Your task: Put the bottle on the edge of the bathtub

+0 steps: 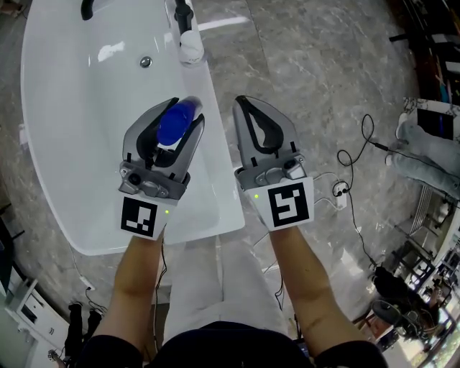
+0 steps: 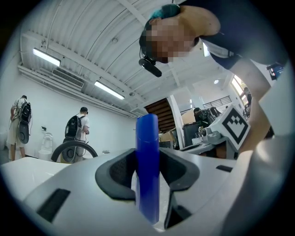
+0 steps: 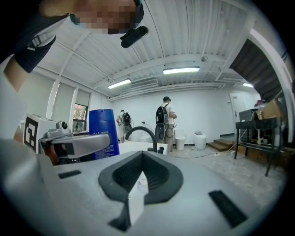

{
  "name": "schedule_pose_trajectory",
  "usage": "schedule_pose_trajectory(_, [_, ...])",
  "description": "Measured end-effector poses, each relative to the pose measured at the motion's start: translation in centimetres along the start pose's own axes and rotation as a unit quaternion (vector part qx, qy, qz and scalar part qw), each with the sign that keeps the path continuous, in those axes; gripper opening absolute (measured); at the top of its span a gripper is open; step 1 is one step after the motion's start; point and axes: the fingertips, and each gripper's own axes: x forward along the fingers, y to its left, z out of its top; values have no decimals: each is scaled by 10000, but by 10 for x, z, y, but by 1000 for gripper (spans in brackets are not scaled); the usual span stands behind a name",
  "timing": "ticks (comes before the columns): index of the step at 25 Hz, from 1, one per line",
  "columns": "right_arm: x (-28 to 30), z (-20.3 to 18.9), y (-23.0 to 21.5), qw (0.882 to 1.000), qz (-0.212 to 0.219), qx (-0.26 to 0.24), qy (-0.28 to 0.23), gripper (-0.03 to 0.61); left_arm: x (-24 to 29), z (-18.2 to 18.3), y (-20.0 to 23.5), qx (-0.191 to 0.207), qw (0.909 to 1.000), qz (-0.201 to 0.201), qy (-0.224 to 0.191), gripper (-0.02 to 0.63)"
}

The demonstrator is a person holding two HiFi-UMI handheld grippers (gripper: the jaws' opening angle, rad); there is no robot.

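Clamped from both sides, the left gripper's [image 1: 188, 109] jaws grasp the blue bottle [image 1: 176, 122], which stands upright between the dark pads with its top rising above them and its base hanging below. That hold looks chosen so that the bottle can be set down on its base. The right gripper's [image 1: 240, 100] jaws are closed on each other with nothing between them. It hangs just beside the left one on its outer side, over the grey stone floor [image 1: 309, 72], and seems only to be keeping out of the way. Under the left jaws lies the white bathtub [image 1: 215, 180], its flat rim running past them on the side toward the right gripper, with the basin on the far side. How high the bottle hangs above that rim cannot be told. The rim is narrow, so the base should land squarely on it, neither over the basin slope nor over the floor side. Ahead of the jaws, a dark faucet [image 1: 183, 14] stands well apart on the same rim, so the stretch between looks free.
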Motion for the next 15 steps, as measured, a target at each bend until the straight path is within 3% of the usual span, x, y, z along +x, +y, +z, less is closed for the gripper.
schedule_pose_trajectory(15, [23,-51,-12,9995,65,103,293,0,28,-64,7,50,9994,-183,275,152])
